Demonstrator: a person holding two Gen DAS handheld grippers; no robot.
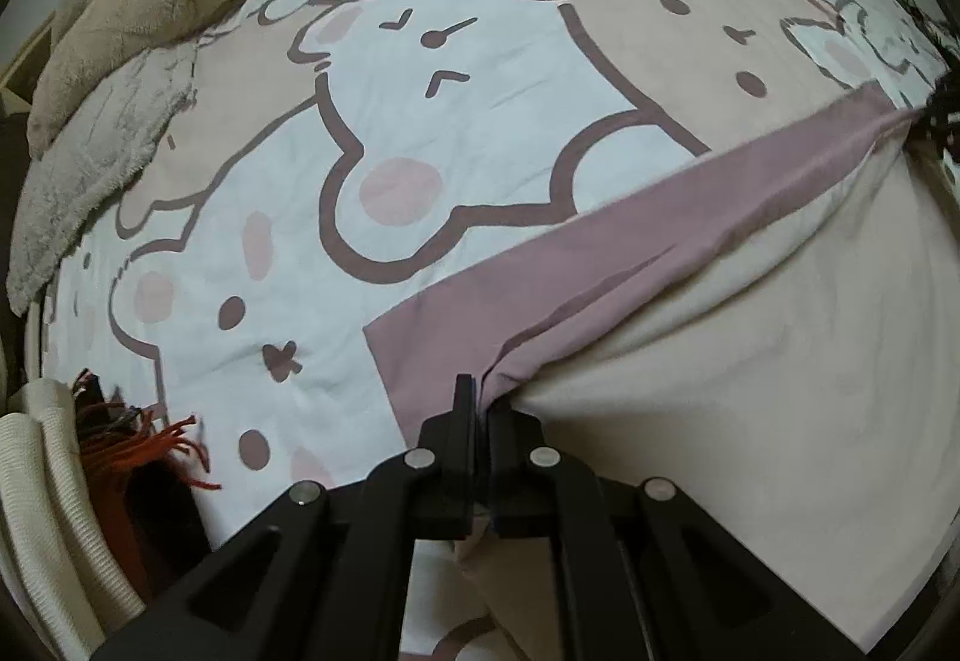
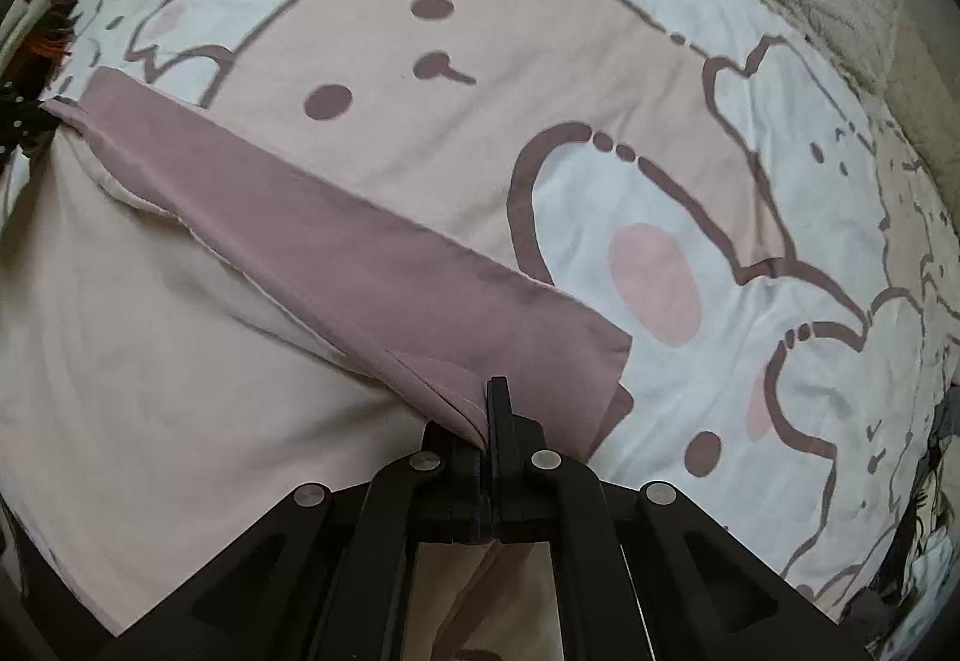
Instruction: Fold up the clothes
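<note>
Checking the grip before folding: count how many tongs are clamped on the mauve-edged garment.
2. Left tongs pinch the mauve-edged garment at one end; right tongs pinch its opposite end.

Home bedroom. A bed fills both views, covered by a cartoon bear-print duvet (image 1: 420, 120) in white, beige and pink. Fluffy beige blanket (image 1: 150, 0) bunched along the duvet's far edge. Ribbed cream textile (image 1: 42, 481) and an orange-fringed fabric (image 1: 156, 451) sit just beside the duvet's near-left edge.

Right hand-held gripper (image 2: 487, 409) clamped on mauve-banded garment (image 2: 336, 247) over cartoon bedsheet (image 2: 660, 193).
</note>
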